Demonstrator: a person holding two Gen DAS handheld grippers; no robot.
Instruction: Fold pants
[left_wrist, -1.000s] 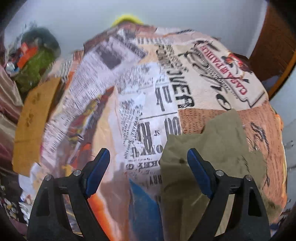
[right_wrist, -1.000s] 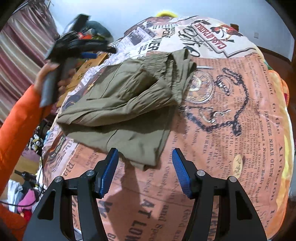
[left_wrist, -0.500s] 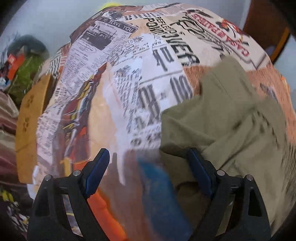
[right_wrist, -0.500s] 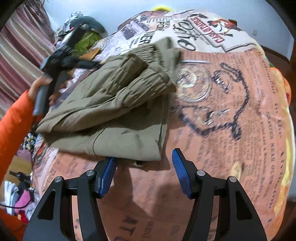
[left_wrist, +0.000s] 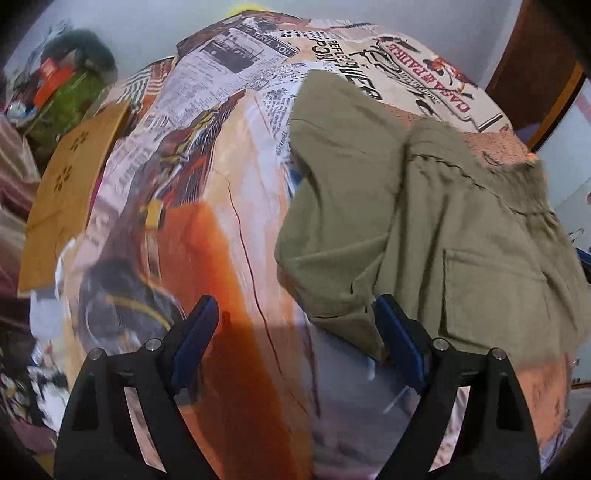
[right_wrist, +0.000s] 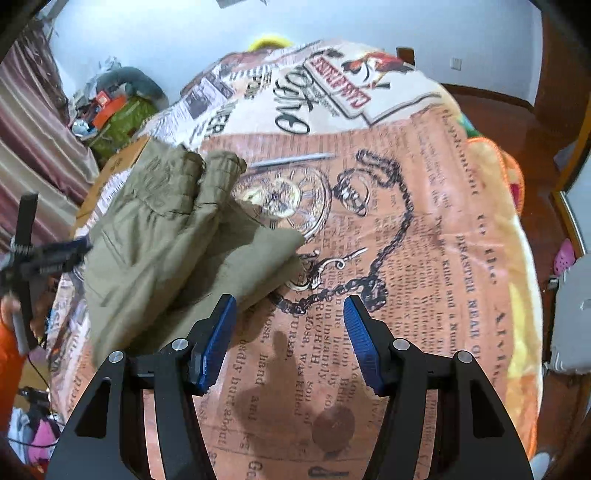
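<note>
Olive pants (left_wrist: 424, 221) lie folded in a rumpled bundle on a bed under a newspaper-print blanket (left_wrist: 229, 177). My left gripper (left_wrist: 295, 306) is open just over the bundle's near left edge. Its right pad overlaps the cloth and its left pad is over bare blanket. In the right wrist view the pants (right_wrist: 166, 229) sit left of centre. My right gripper (right_wrist: 290, 306) is open above the blanket (right_wrist: 424, 221) beside the bundle's corner, with nothing between its pads. The left gripper (right_wrist: 55, 253) shows at that view's left edge, against the pants' far side, held by a hand in an orange sleeve.
A cardboard sheet (left_wrist: 70, 199) leans at the bed's left side, with a green bag and clutter (left_wrist: 70, 99) behind it. Striped curtains (right_wrist: 33, 129) hang on the left. Wooden furniture (left_wrist: 535, 74) and a wood floor (right_wrist: 554, 110) lie to the right.
My left gripper has swept over to the pants, which now fill the right of its view. My right gripper has shifted right and turned, so the pants slid to the left of its view.
</note>
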